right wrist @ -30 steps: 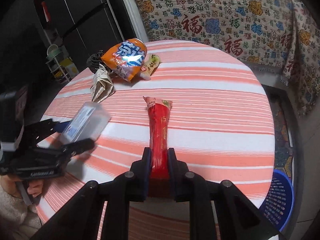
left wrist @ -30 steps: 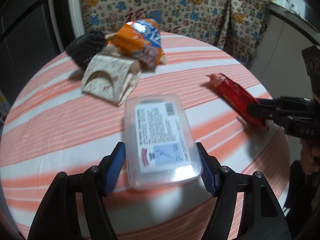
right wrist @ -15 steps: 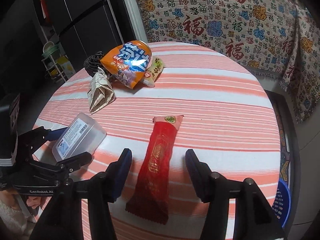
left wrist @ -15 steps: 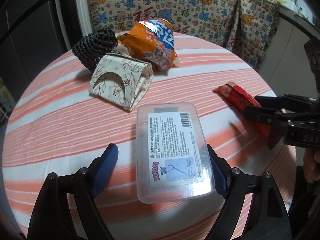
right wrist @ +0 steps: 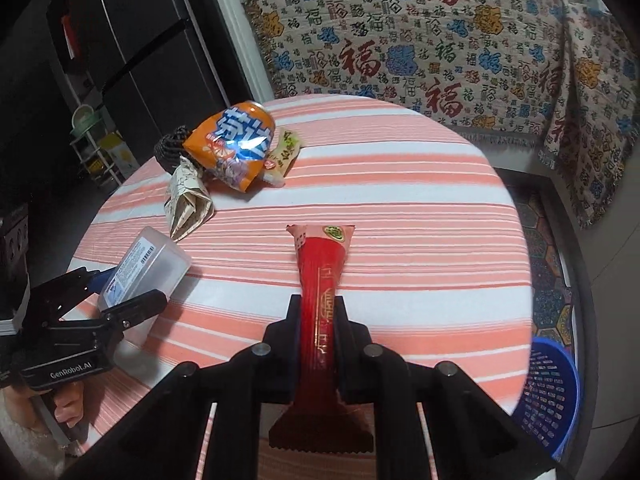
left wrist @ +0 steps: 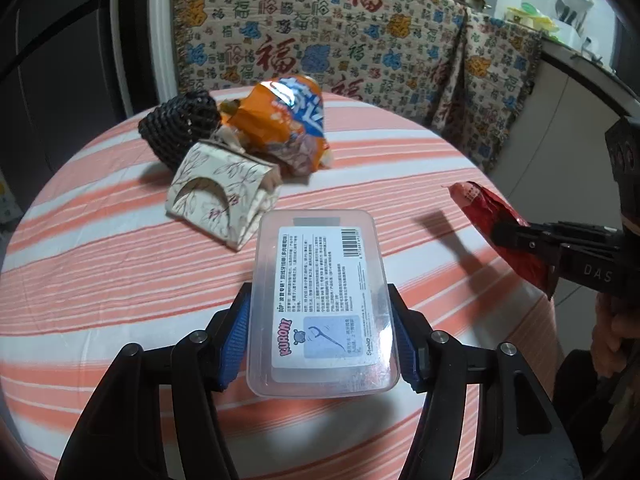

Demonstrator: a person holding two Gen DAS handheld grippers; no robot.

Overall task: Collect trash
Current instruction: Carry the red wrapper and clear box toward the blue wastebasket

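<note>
My left gripper [left wrist: 320, 332] is shut on a clear plastic floss-pick box [left wrist: 322, 296] with a white label, held just above the striped round table [left wrist: 100, 272]. The box also shows in the right wrist view [right wrist: 146, 266]. My right gripper [right wrist: 318, 312] is shut on a long red snack wrapper [right wrist: 322, 264], lifted off the table; the wrapper also shows in the left wrist view [left wrist: 496, 228]. An orange chip bag [left wrist: 280, 120], a folded floral paper box [left wrist: 224, 196] and a small yellow-green wrapper [right wrist: 284, 152] lie at the table's far left.
A black woven pouch [left wrist: 180, 128] lies behind the paper box. A blue plastic basket [right wrist: 552, 392] stands on the floor right of the table. A patterned cloth [right wrist: 440, 48] covers furniture behind. A dark fridge [right wrist: 132, 52] is at the left.
My right gripper, open around the red wrapper half a second ago, has shut on it and lifted it. My left gripper has closed on the clear box and raised it slightly.
</note>
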